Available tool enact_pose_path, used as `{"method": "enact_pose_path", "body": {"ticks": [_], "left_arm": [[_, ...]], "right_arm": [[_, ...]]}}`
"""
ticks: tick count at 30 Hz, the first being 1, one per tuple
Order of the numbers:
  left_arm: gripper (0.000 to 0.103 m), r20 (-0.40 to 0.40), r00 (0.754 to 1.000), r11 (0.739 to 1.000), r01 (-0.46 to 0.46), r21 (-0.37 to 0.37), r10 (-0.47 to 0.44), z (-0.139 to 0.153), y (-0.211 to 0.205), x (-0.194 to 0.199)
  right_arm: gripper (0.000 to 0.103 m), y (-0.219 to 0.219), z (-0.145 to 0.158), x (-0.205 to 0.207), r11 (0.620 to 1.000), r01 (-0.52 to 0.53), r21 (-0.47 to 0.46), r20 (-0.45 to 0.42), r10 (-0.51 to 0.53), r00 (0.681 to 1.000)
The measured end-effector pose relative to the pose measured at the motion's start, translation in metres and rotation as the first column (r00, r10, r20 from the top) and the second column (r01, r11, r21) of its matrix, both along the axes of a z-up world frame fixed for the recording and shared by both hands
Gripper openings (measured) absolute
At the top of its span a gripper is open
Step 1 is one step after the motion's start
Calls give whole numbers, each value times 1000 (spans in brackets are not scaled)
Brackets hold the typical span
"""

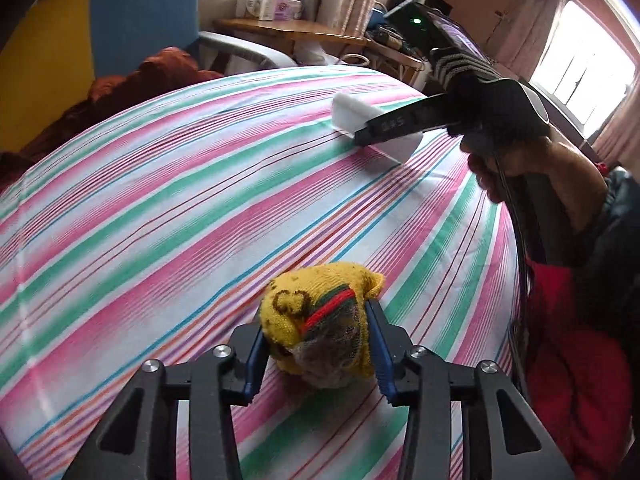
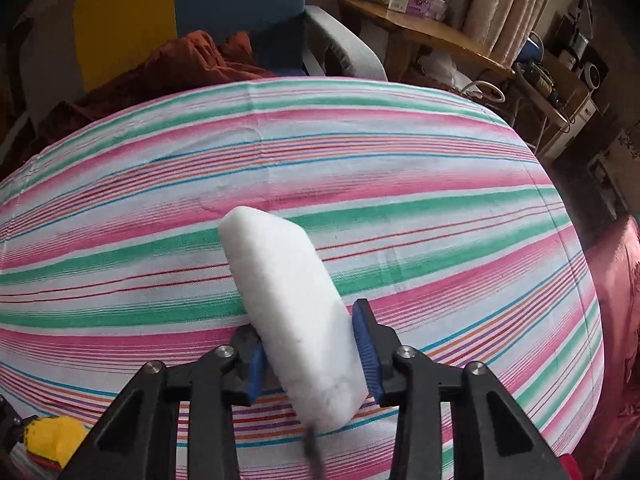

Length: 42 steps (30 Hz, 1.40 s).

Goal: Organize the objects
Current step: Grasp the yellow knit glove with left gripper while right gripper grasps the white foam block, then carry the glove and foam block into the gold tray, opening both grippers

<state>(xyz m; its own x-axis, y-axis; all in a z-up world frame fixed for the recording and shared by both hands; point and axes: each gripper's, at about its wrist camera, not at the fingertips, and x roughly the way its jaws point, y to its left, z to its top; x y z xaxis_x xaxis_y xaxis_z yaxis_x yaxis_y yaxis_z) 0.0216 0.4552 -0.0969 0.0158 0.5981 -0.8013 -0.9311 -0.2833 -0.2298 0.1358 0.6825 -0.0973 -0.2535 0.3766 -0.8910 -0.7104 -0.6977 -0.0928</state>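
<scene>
My left gripper (image 1: 318,344) is shut on a yellow knitted sock bundle (image 1: 320,320) with a red and green band, low over the striped tablecloth (image 1: 160,200). My right gripper (image 2: 310,350) is shut on a white foam block (image 2: 288,292) that tilts up and to the left above the cloth. In the left wrist view the right gripper (image 1: 384,136) shows at the upper right with the white block (image 1: 372,128) touching the cloth. The yellow bundle also shows at the bottom left of the right wrist view (image 2: 52,440).
The round table carries a pink, green and white striped cloth (image 2: 400,184). A blue chair (image 1: 144,12) with rust-red fabric (image 1: 160,68) stands behind it. A wooden shelf (image 2: 420,28) with boxes is at the back. A red garment (image 1: 568,352) is at the right.
</scene>
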Motion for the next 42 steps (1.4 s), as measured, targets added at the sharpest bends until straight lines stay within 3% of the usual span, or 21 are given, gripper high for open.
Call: {"method": "enact_pose_path", "body": {"ticks": [5, 11, 19, 30, 42], "left_arm": [[45, 38, 995, 996, -87, -10, 87, 1, -45, -12], [46, 17, 988, 988, -154, -24, 155, 4, -78, -18], [45, -69, 981, 983, -184, -21, 183, 10, -98, -8], [45, -168, 958, 972, -225, 69, 234, 55, -131, -2], [45, -187, 925, 942, -310, 129, 331, 78, -176, -9]], "right_arm": [[35, -30, 10, -11, 988, -146, -50, -75, 142, 987], [35, -69, 1, -32, 959, -256, -124, -41, 253, 967], [35, -98, 2, -44, 948, -266, -172, 7, 272, 962], [35, -168, 7, -70, 902, -383, -201, 25, 396, 918], [35, -218, 8, -90, 871, -439, -220, 25, 455, 890]]}}
